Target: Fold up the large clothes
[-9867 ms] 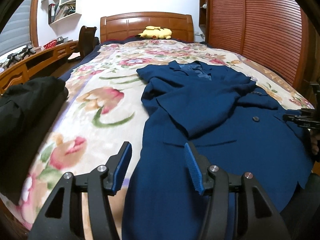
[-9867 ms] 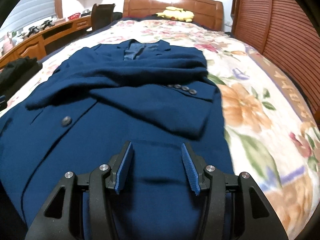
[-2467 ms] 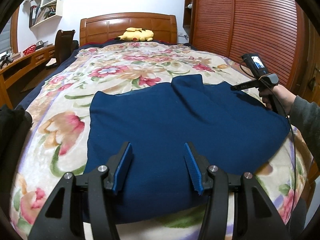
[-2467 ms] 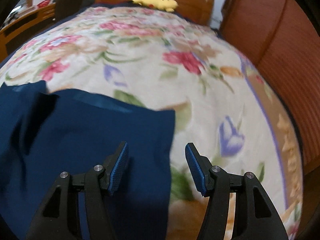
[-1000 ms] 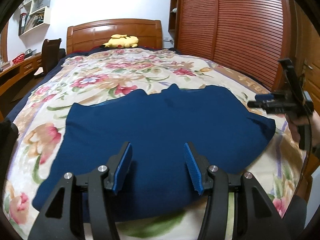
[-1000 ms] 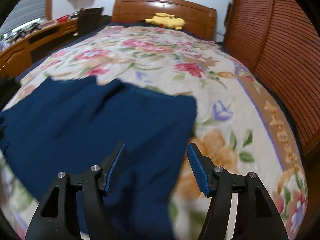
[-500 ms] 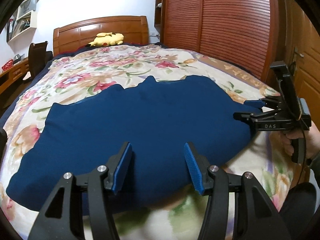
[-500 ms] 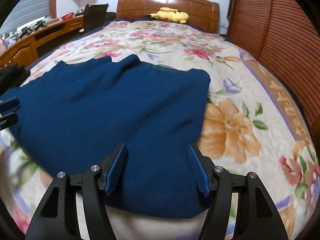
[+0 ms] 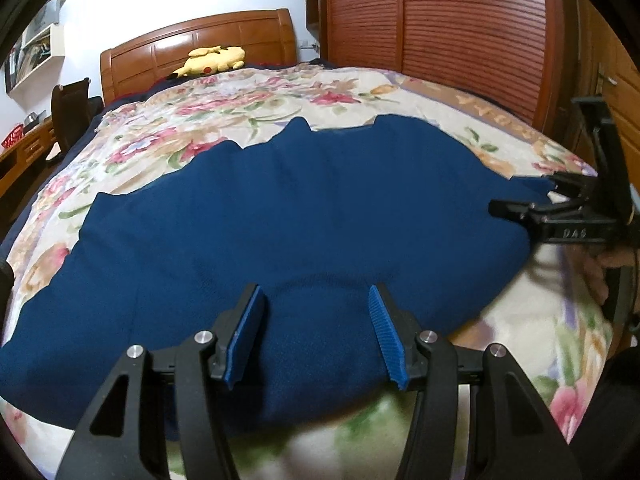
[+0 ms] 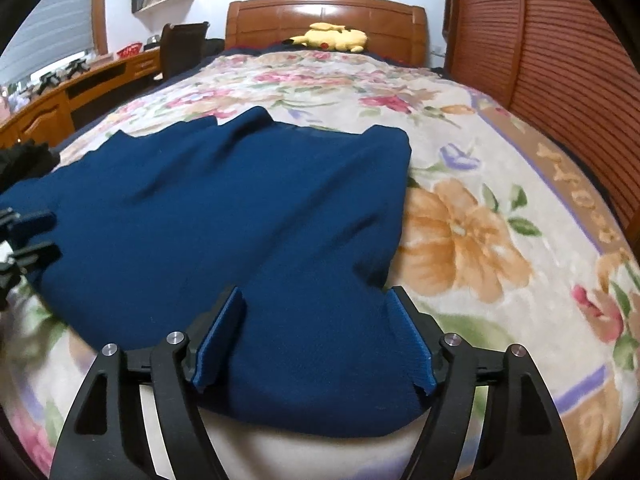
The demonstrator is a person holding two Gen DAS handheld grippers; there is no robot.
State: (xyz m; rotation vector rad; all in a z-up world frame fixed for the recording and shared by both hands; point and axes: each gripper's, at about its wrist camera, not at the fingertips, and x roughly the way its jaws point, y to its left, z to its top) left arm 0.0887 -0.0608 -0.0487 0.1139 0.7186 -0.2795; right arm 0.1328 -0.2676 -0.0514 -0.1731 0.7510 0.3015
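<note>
A navy blue jacket [image 9: 300, 208] lies folded into a broad flat shape across the floral bedspread [image 9: 224, 120]. My left gripper [image 9: 315, 300] hovers open over its near edge, with cloth below the blue pads and nothing pinched. In the right wrist view the jacket [image 10: 224, 208] fills the left and middle. My right gripper [image 10: 316, 296] is over its near right corner, jaws opening wide, the pads not pressing the cloth. The right gripper [image 9: 528, 196] also shows at the jacket's right edge, and the left gripper [image 10: 28, 232] at its left edge.
A yellow plush toy [image 10: 332, 38] rests by the wooden headboard [image 10: 320, 12]. Slatted wardrobe doors [image 9: 460, 32] line the right side. A desk [image 10: 60, 96], a chair [image 10: 182, 46] and a black garment [image 10: 24, 160] are on the left. A hand [image 9: 612, 256] holds the right gripper.
Both grippers have come lower and nearer to the jacket's near edge. The right jaws have spread wider. The jacket itself has stayed put.
</note>
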